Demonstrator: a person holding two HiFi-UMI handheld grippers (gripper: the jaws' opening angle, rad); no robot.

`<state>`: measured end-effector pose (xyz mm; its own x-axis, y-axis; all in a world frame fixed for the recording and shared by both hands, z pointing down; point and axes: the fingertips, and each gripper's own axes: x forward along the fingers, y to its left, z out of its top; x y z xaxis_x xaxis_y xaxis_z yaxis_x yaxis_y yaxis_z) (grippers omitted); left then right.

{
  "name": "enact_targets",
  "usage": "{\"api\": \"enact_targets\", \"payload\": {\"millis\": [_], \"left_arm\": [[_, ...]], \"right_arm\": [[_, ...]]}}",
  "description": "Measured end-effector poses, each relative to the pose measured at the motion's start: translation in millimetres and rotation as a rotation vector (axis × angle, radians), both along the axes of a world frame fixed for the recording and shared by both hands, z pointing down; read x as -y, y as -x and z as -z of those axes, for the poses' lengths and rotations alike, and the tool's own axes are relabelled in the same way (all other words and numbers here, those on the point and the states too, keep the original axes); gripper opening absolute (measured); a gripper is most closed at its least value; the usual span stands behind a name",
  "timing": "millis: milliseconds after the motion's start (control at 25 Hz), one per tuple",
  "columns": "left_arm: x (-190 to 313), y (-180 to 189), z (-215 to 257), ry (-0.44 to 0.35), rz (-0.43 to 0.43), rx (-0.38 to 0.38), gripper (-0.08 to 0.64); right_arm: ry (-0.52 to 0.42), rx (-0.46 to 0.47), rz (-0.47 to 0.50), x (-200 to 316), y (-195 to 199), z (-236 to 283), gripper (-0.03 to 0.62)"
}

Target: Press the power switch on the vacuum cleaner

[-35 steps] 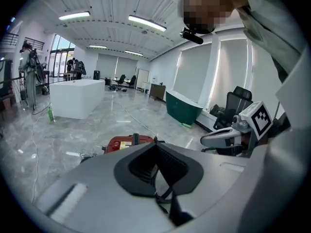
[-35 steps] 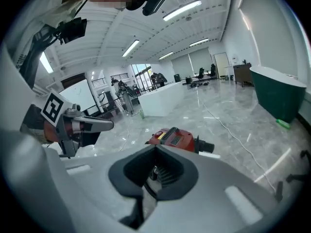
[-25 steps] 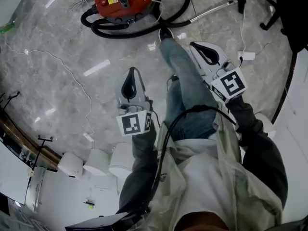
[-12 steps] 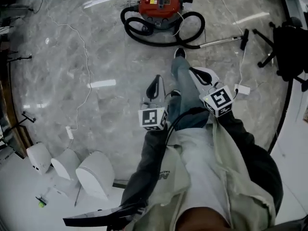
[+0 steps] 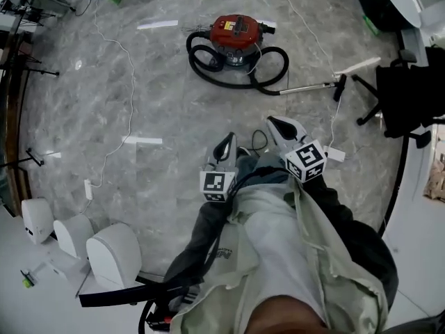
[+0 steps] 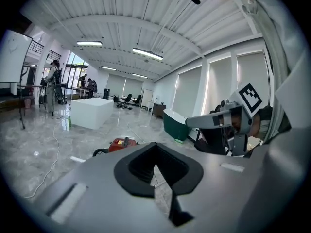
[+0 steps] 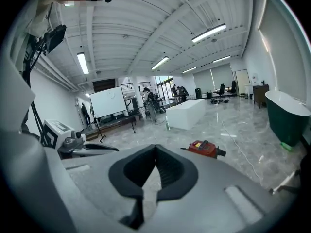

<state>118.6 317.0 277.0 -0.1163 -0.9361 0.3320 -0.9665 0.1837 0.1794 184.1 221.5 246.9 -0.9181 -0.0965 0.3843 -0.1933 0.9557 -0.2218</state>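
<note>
The red vacuum cleaner (image 5: 235, 33) stands on the marble floor far ahead, its black hose (image 5: 240, 74) coiled around it and its metal wand (image 5: 306, 87) lying to the right. It shows small in the left gripper view (image 6: 119, 144) and the right gripper view (image 7: 203, 148). My left gripper (image 5: 227, 139) and right gripper (image 5: 273, 122) are held in front of the person's body, well short of the vacuum. Both are shut with nothing between the jaws. The switch is too small to make out.
A black office chair (image 5: 403, 92) stands at the right. White pod-shaped units (image 5: 111, 259) sit at the lower left. A white cable (image 5: 129, 82) runs across the floor, and a power strip (image 5: 334, 154) lies by the right gripper. A white block (image 6: 90, 111) and a green tub (image 6: 175, 125) stand beyond.
The head view has drawn back and up, so the vacuum looks smaller and farther. Both grippers have stayed shut in front of the body; the stepping leg is no longer stretched forward.
</note>
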Motion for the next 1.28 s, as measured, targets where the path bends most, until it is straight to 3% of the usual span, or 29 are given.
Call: {"api": "enact_targets", "payload": {"millis": [240,480,680,800,1120,1280], "left_arm": [[-8.1,-40.1,9.4,0.023,-0.009,-0.019,0.002],[2.5,-145.7,21.2,0.001,-0.11,-0.023,0.002],[-42.1,-208.7,-4.6,0.045,-0.091,-0.049,0.002],[-51.4,-211.8,0.6,0.044,-0.058,-0.09,0.002],[-36.1,-214.3,25.7,-0.007,-0.126,-0.053,0.002],[-40.1,-196.8,35.5,-0.023,-0.11,-0.041,0.002]], "right_arm": [[-0.004,0.037,-0.022,-25.9,-56.5,13.6,0.0],[0.024,0.048,-0.1,-37.0,-147.9,12.6,0.0],[0.077,0.012,-0.121,-63.3,-213.3,-16.4,0.0],[0.049,0.014,-0.118,-72.8,-229.0,-9.9,0.0],[-0.002,0.076,-0.155,-72.2,-230.9,20.9,0.0],[-0.01,0.091,-0.137,-84.2,-212.1,25.4,0.0]]}}
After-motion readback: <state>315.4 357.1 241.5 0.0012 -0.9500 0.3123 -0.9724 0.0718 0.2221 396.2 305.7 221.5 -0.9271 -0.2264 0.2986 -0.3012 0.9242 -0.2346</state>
